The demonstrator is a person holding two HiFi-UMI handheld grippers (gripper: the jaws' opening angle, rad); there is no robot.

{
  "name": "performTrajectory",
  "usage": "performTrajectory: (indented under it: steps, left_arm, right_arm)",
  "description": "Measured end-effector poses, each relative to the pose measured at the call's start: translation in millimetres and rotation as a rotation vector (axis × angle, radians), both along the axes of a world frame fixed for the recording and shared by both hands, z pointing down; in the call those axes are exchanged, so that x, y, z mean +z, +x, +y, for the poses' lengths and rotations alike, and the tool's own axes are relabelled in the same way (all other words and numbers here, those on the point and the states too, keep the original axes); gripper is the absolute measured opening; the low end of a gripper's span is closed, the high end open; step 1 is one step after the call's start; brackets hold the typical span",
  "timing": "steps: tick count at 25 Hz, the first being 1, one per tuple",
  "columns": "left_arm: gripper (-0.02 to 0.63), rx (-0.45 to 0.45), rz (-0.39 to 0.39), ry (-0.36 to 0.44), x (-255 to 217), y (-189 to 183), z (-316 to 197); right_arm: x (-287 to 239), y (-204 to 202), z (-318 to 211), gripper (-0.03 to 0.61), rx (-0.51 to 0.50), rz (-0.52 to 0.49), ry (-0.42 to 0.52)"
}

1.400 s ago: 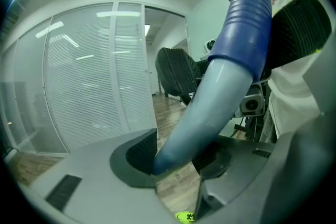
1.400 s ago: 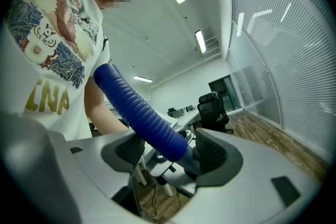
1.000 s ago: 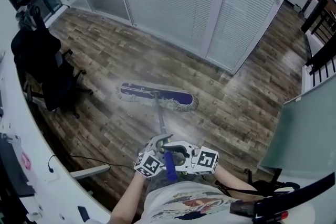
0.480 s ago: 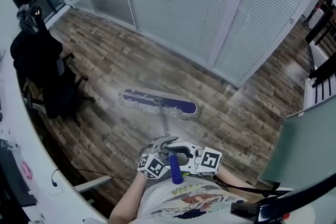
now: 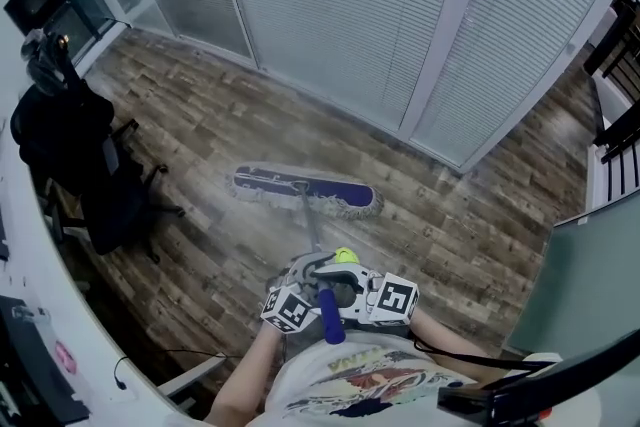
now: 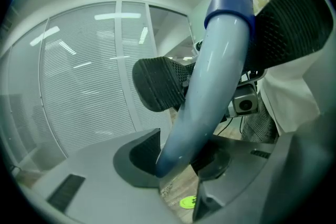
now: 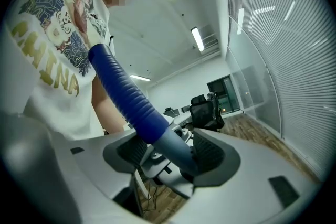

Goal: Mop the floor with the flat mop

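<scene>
The left gripper and the right gripper both squeeze the mop handle, and their jaws have just been closing on it. The flat mop head lies on the wood floor, near the glass wall.

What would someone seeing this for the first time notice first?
The flat mop head, long and blue, lies on the wood floor mid-room, before the white blinds. Close to the person, the left gripper and right gripper, jaws having just closed tighter, clamp its blue-gripped handle. A black office chair stands at left.
</scene>
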State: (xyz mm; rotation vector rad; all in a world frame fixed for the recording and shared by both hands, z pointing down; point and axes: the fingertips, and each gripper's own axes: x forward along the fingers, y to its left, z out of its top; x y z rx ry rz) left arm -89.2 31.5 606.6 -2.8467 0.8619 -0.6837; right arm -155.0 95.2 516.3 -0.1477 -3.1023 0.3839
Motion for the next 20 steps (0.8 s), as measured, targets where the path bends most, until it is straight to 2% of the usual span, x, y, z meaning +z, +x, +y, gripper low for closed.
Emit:
performTrajectory:
  steps: [6, 14, 20]
  left_arm:
    - [0.123, -0.021, -0.014, -0.011, 5, -16, -107]
    - [0.124, -0.087, -0.005, -0.033, 1, -40, -284]
    - [0.127, -0.139, 0.007, -0.038, 7, -62, -388]
  right_arm:
    - [5, -13, -106, 0.279, -0.026, -0.016, 0.019]
    - [-3, -32, -281, 0.279, -0.049, -0.031, -0.029]
    - [2, -49, -383, 0.279, -0.067, -0.039, -0.032]
